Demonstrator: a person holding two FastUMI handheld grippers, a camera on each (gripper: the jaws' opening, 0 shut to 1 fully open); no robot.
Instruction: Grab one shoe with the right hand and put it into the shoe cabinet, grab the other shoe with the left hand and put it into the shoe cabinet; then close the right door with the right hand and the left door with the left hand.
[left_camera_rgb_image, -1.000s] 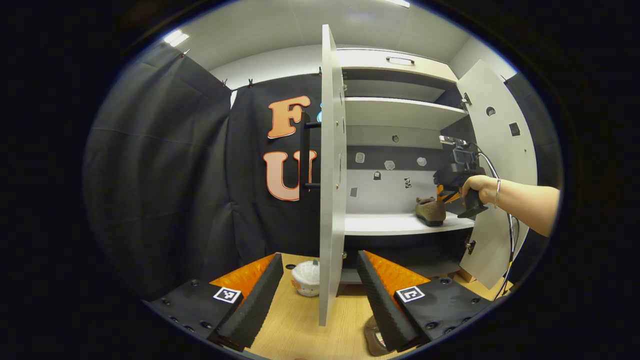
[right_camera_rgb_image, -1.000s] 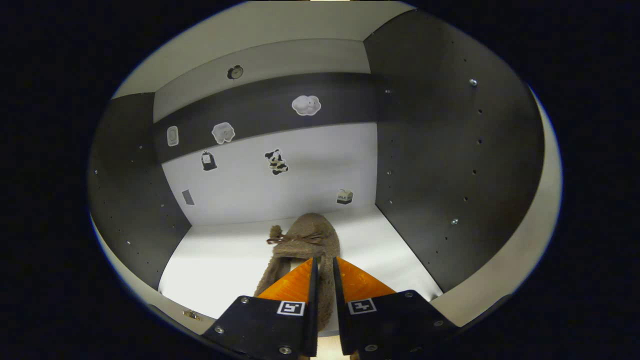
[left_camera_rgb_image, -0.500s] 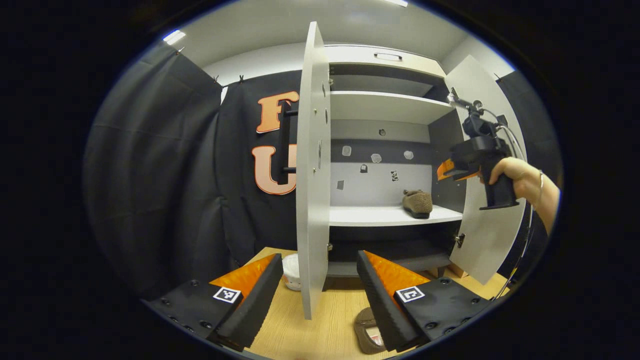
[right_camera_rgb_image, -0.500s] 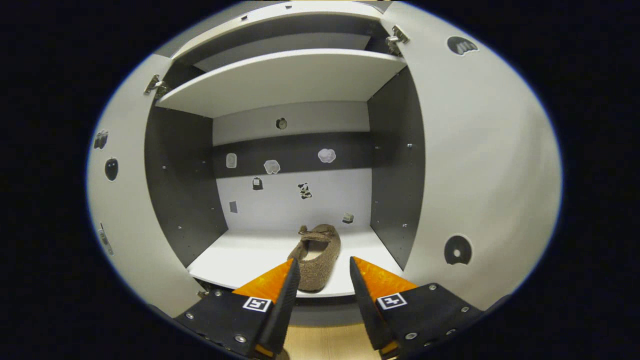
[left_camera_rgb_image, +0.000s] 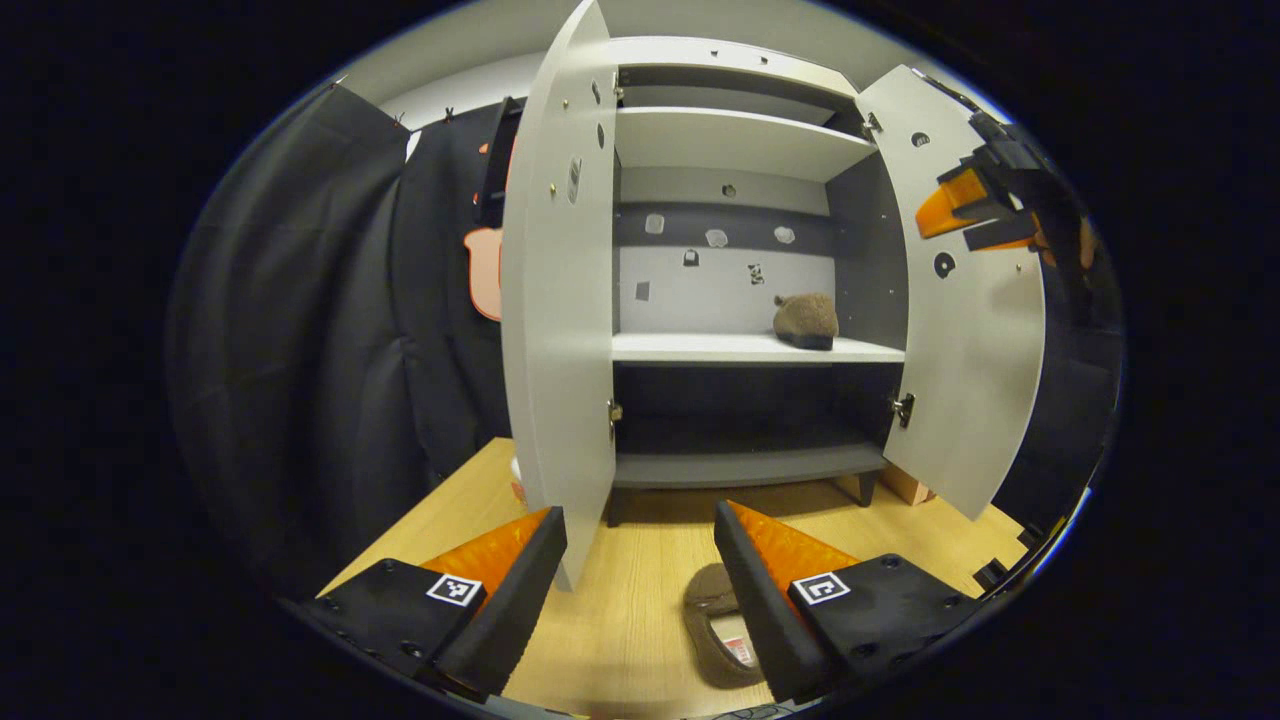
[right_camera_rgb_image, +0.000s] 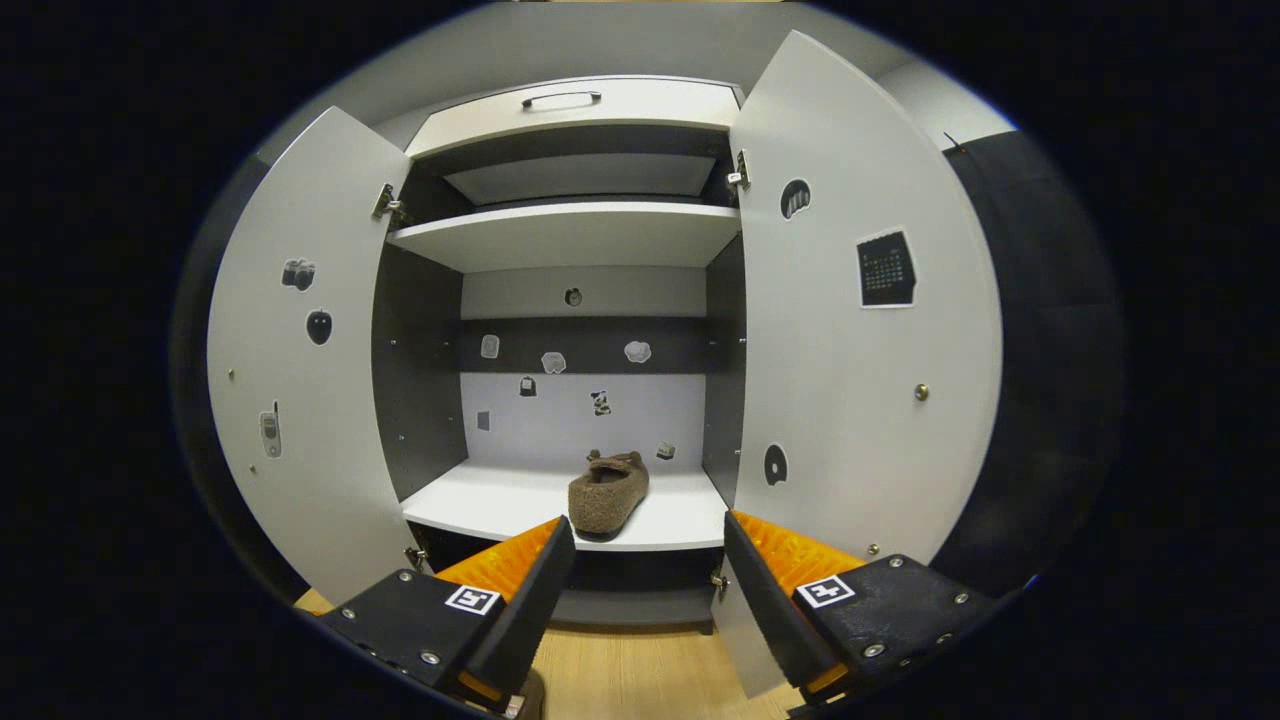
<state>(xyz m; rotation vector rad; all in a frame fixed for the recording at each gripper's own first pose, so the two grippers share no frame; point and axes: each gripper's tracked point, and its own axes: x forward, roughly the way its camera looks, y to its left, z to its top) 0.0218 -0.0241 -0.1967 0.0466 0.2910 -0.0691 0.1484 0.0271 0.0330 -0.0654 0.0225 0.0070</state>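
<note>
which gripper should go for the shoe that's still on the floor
Left. The left gripper is open and low, with the floor shoe right by its fingers. The right gripper, also open, faces the cabinet shelf holding the other shoe.

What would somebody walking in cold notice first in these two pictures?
Probably the shoe cabinet with both doors swung wide open, and one brown fuzzy shoe sitting alone on its white middle shelf, toward the right side. Next, the second shoe lying on the wooden floor in front of the cabinet, just beside the left hand-held gripper, whose fingers are spread open. The right hand-held gripper is also open, empty, facing the shelf.
</note>
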